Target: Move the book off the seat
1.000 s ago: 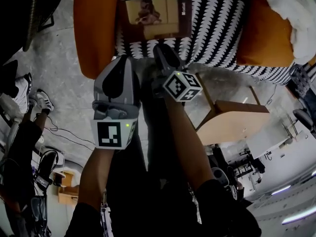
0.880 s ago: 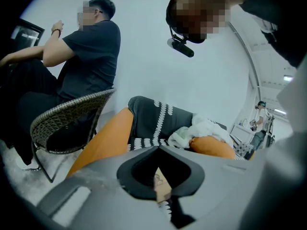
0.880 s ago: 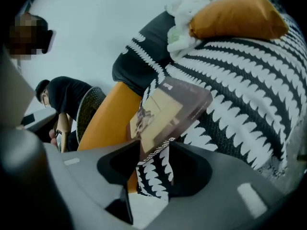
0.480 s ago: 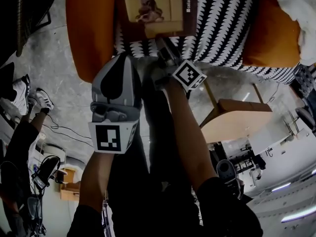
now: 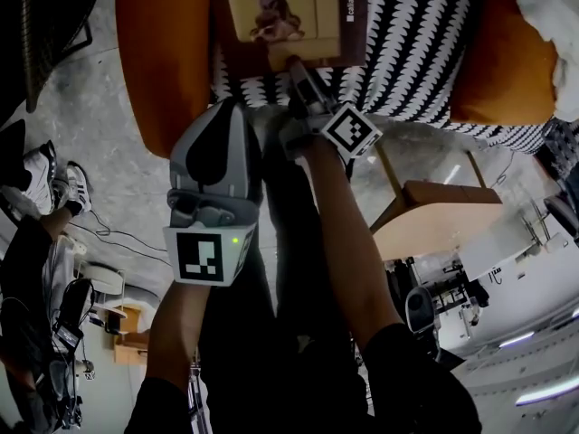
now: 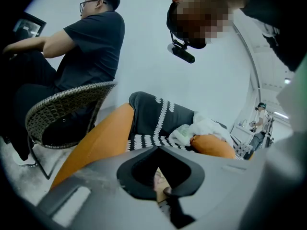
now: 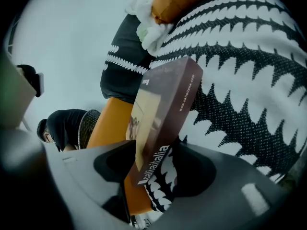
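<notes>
Head view, book (image 5: 294,21): flat on the patterned seat (image 5: 416,43) of the orange armchair (image 5: 163,52), close to the seat's front edge, toward the corner by the arm on the person's left.
Head view, long axis: across the seat, roughly parallel to its front edge, with one long side turned toward the person.
Head view, right gripper (image 5: 297,69): reaching over the front edge, tips at the book's near side; plainly the nearer of the two.
Head view, left gripper (image 5: 220,108): just beside the right one, short of the front edge, apart from the book.
Left gripper view, jaws: together, nothing held; only a sliver of tan cover visible beyond the tips.
Left gripper view, surroundings: a seated person in a woven chair (image 6: 62,114) beyond the armchair, white cloth (image 6: 196,131) at the seat's far corner.
Right gripper view, jaws: spread wide, just been opening, pads not pressing on anything.
Right gripper view, book: near edge standing between the jaws, lettered spine toward the camera, cover beside one jaw, patterned seat showing beside the other.
Coming move, as a judgement: closing across the book's thickness at this near edge, then lifting clear of the seat; a one-edge hold on a wide book likely to sag or twist.
</notes>
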`<state>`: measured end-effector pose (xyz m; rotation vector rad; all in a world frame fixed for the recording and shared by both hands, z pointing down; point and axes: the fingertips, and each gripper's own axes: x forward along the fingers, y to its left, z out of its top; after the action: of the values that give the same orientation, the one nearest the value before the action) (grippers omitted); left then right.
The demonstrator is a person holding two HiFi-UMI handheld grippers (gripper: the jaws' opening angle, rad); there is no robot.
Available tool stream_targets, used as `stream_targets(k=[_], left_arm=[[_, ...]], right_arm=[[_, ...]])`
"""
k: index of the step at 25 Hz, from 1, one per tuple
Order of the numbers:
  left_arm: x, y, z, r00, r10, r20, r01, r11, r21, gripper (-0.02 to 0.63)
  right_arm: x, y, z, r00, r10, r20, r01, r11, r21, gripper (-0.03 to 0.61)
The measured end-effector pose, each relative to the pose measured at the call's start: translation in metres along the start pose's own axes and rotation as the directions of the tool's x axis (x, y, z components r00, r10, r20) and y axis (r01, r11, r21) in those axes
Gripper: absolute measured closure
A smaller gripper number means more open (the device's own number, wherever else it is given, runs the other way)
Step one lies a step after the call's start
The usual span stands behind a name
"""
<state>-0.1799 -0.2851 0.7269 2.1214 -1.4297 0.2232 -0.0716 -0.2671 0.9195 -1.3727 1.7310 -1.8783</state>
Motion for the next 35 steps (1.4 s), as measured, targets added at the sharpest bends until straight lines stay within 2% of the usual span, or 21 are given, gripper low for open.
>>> stream_targets(k=[4, 14, 22, 27, 31, 35], left_arm=[[0.000, 0.005, -0.003, 1.000, -0.002, 0.000, 0.002, 1.000, -0.006, 0.607], [-0.004, 0.002, 0.000, 1.000, -0.009, 0.004, 0.009, 1.000, -0.003, 0.607], [-0.014, 0.003, 0.007, 1.000, -0.003, 0.018, 0.003, 1.000, 0.012, 0.607], [-0.019, 0.001, 0.011, 0.999, 0.008, 0.031, -0.008, 1.000, 0.011, 0.607], [-0.028, 0.003, -0.003, 0.999, 0.001, 0.036, -0.002, 1.000, 0.020, 0.607], [-0.025, -0.015, -0.001, 1.000, -0.003, 0.031, 0.003, 1.000, 0.016, 0.607]], right_arm=[[0.002, -0.006, -0.001, 1.000, -0.015, 0.016, 0.015, 1.000, -0.003, 0.350], [-0.003, -0.003, 0.003, 0.999, -0.021, 0.028, 0.021, 1.000, -0.004, 0.371], [-0.009, 0.011, 0.008, 0.997, -0.026, 0.070, 0.030, 0.998, -0.054, 0.387], [-0.023, 0.022, 0.022, 0.995, -0.056, 0.083, 0.068, 0.985, -0.158, 0.399], [-0.031, 0.026, 0.019, 0.992, -0.082, 0.096, 0.108, 0.943, -0.314, 0.405], [-0.044, 0.043, 0.035, 0.991, -0.079, 0.112, 0.118, 0.906, -0.407, 0.413]])
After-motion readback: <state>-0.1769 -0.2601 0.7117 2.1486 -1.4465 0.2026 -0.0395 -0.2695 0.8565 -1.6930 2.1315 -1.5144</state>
